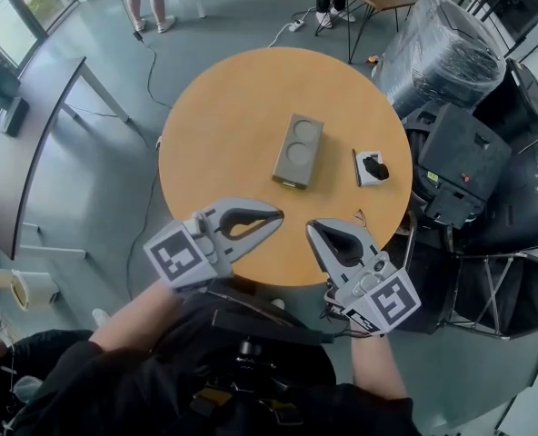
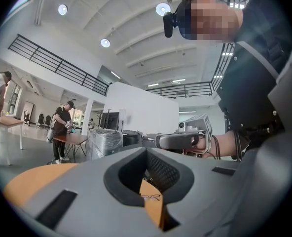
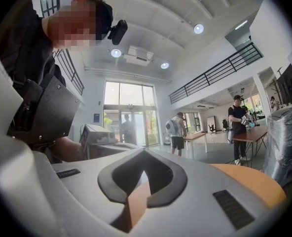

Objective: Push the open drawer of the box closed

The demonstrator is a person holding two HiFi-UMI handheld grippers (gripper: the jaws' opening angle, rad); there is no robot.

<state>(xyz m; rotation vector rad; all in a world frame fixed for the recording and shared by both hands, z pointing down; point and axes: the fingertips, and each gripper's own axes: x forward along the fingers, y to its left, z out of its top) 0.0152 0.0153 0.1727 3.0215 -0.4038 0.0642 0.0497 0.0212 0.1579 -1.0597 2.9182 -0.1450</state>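
Left gripper [image 1: 278, 216] and right gripper [image 1: 311, 227] were held closed on nothing, well short of box [image 1: 298, 151]. Whether drawer [image 1: 290, 184] stood open could not be settled.

The box [image 1: 298, 151] lies on the desk [image 1: 214, 125], near its middle. A small pad [image 1: 371, 167] lies right of it, apart.

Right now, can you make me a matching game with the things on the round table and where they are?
Things: 1 gray box; 2 small black object; 3 left gripper; 4 right gripper.
Places: A near edge, person's right; B middle of the table; C near edge, person's left; D on the white card, by the right rim.
Pairs: 1-B; 2-D; 3-C; 4-A.
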